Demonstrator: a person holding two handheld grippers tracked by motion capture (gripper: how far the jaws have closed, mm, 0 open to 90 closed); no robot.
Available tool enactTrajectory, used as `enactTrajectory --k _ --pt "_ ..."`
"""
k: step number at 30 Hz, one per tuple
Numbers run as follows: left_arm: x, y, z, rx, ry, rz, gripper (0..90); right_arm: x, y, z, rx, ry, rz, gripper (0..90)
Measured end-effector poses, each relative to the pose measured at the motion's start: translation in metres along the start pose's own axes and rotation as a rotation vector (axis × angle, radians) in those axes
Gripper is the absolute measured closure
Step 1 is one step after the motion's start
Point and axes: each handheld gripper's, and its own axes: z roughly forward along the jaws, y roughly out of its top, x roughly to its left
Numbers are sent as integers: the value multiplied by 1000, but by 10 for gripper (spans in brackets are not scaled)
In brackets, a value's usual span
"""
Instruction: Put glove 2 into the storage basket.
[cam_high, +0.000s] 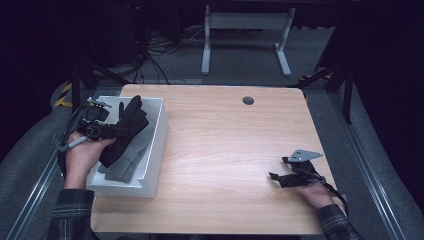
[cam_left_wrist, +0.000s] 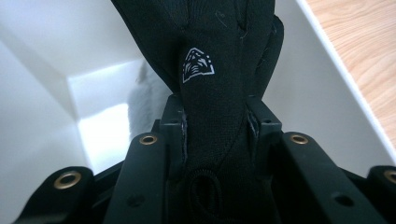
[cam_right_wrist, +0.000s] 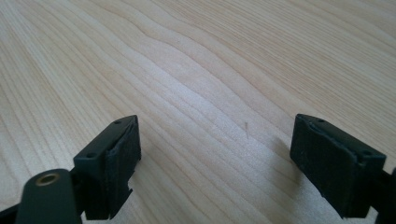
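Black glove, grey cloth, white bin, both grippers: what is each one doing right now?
Black glove: pinched between jaws, hanging over the bin.
Grey cloth: lying inside the bin.
White bin: upright, top open.
Left gripper: shut on the glove.
Right gripper: jaws open, nothing between them, low over the table.

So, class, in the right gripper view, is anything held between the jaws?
No: the right gripper has its jaws wide apart over the bare wooden table, with nothing between them.

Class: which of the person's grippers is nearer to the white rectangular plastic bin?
Left. The left gripper is over the bin; the right gripper sits across the table.
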Motion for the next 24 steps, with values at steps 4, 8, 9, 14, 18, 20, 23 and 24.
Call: enactTrajectory --k 4,8,9,14,18,20,23,24 --pt "7 -5 8 17 18 -20 667 0 0 0 0 0 0 170" --pt "13 -8 15 28 14 -35 665 0 0 0 0 0 0 170" --pt "14 -9 17 28 8 -39 665 0 0 0 0 0 -1 170" --pt "16 -12 28 27 -5 -47 655 0 0 0 -1 -1 -2 170" --pt "20 -15 41 51 -9 -50 595 0 0 0 -1 -1 -2 170" --pt "22 -17 46 48 5 -55 487 0 0 0 -1 -1 -2 170" --pt "25 -17 47 37 11 -50 354 0 0 0 -1 -1 -2 170" --pt "25 -17 46 23 16 -51 325 0 0 0 -1 -1 -2 170"
